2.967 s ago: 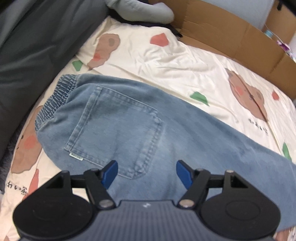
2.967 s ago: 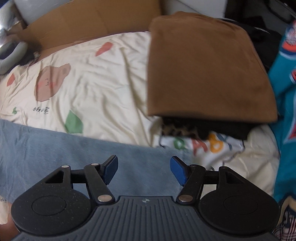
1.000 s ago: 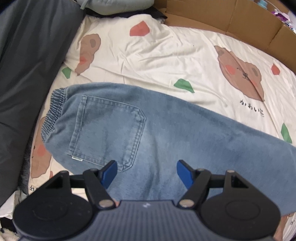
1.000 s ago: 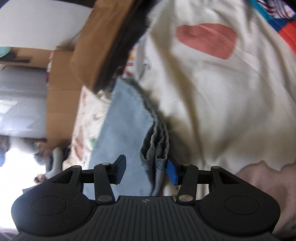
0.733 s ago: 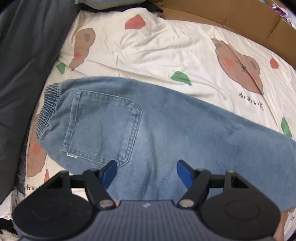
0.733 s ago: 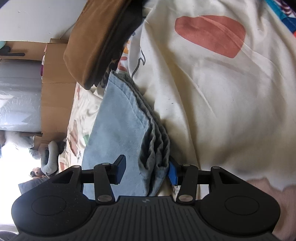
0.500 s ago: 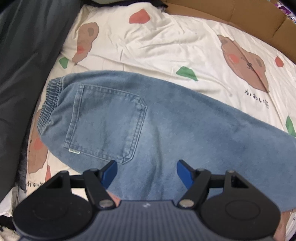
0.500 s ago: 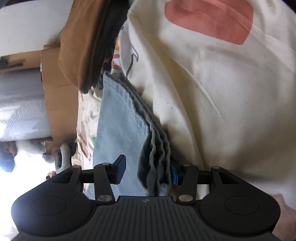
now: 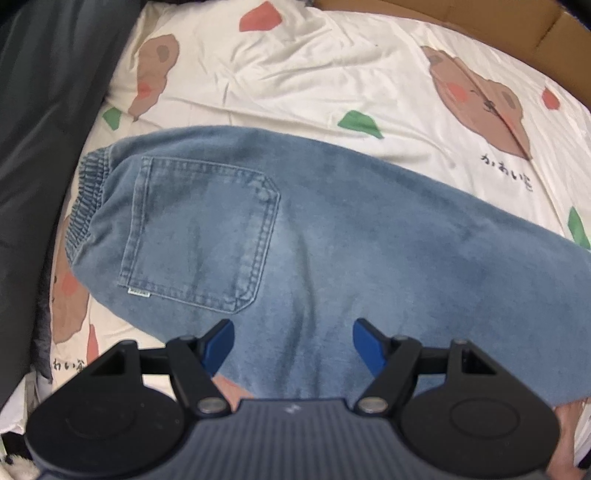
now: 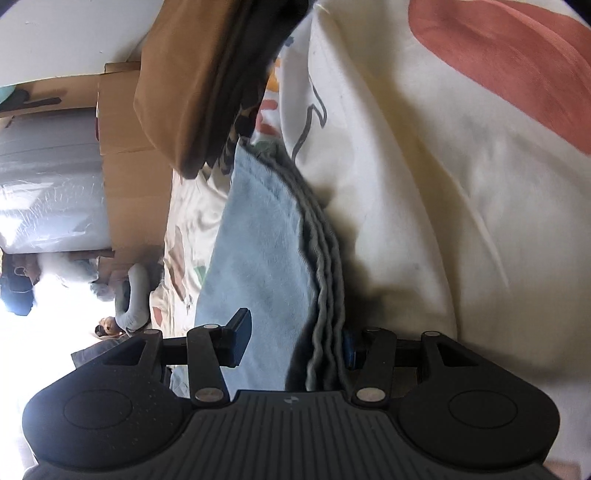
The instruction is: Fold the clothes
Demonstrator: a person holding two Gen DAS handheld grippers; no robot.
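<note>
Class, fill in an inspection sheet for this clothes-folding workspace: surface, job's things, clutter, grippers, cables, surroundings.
Surface: cream bedsheet printed with brown bears, wrinkled.
Job's things: light blue denim jeans lie flat, back pocket up, elastic waistband at the left; stacked leg hems at the other end.
Clutter: folded brown garment on a pile of darker clothes, beyond the hems.
Grippers: left gripper open above the jeans, nothing between the pads; right gripper straddles the hems, not clamped.
Cables: nothing seen.
Surroundings: brown cardboard along the bed's far edge; dark grey fabric at left.
</note>
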